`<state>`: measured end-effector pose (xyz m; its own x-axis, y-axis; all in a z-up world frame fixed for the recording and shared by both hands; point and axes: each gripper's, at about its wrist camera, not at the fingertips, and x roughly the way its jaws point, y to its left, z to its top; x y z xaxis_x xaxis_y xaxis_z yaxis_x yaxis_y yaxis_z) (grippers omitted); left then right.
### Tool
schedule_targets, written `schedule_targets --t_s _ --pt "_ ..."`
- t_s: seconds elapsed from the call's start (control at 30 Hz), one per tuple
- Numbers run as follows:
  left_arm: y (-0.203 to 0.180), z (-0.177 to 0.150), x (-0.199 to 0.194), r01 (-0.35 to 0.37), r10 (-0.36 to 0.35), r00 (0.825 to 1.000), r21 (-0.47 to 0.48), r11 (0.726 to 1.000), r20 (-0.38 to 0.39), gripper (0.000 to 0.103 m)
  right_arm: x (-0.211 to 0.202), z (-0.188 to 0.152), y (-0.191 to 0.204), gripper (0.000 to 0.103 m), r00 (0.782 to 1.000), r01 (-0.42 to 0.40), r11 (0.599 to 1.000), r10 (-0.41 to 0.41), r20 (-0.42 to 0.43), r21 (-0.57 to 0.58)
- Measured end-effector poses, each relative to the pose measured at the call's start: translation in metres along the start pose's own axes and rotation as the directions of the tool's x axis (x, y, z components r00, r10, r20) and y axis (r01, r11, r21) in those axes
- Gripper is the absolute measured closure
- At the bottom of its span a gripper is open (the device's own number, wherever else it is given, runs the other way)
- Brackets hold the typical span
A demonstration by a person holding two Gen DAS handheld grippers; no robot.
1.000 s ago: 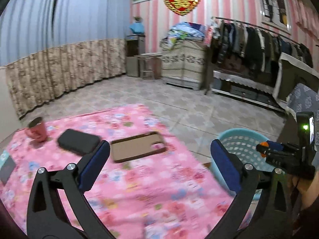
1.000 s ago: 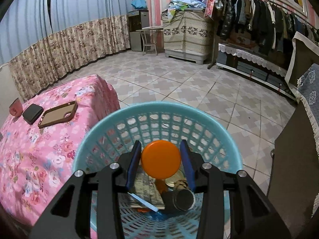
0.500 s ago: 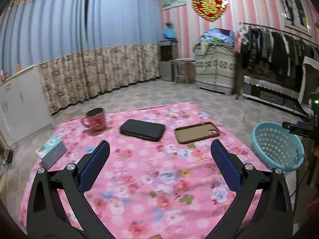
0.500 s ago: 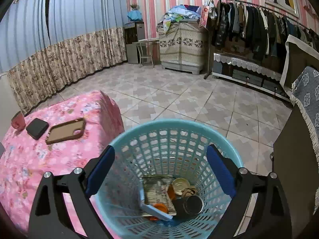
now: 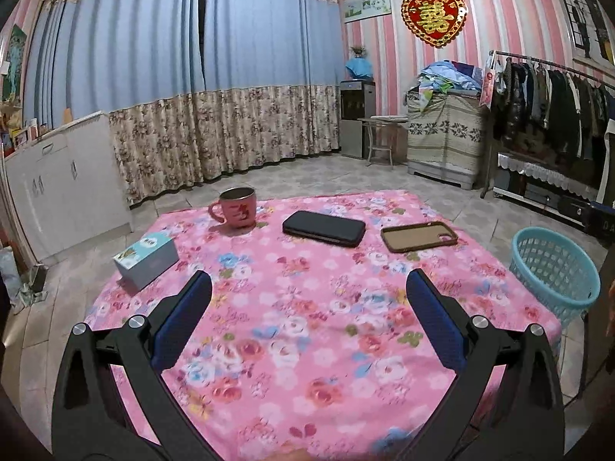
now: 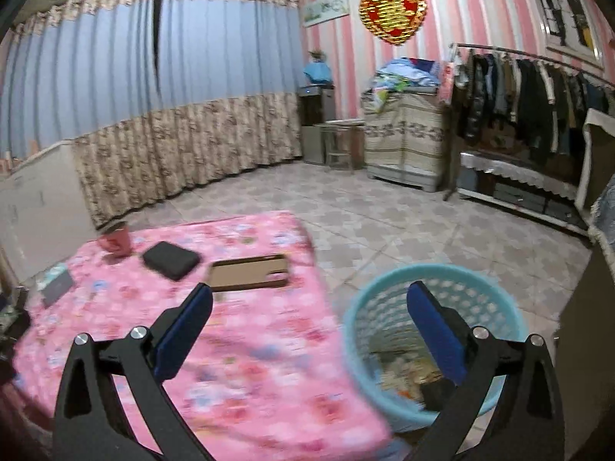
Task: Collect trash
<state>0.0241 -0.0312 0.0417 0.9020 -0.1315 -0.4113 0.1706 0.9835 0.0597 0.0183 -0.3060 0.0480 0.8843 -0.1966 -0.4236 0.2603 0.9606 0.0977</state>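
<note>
Orange lid dropped; both hand-held grippers wide, empty; teal lattice basket [image 6: 434, 330] holds trash.

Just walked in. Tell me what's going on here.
A person is tidying trash with two hand-held tongs. Both the left tongs and right tongs are open and empty. The blue basket beside the table already holds trash. A mug, wallet, phone case and small box sit on it.
</note>
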Motion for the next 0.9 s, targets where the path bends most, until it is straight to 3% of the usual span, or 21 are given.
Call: schedule_targets --t_s 0.27,0.47,0.9 --pt "0.013 -0.031 -0.007 -0.024 0.024 1.000 -0.032 0.999 -0.001 0.005 -0.009 -0.046 0.063 0.004 0.995 -0.100 0.991 0.099 -0.006 -0.086" --pt "0.016 -0.047 -0.006 -0.039 0.039 0.999 -0.046 0.998 0.001 0.005 -0.017 -0.074 0.079 0.004 0.990 -0.137 0.982 0.140 0.012 -0.133" --pt "0.018 -0.059 -0.012 -0.082 0.083 0.996 -0.053 0.995 0.024 0.005 -0.026 -0.083 0.089 0.004 0.988 -0.133 0.980 0.143 0.061 -0.146"
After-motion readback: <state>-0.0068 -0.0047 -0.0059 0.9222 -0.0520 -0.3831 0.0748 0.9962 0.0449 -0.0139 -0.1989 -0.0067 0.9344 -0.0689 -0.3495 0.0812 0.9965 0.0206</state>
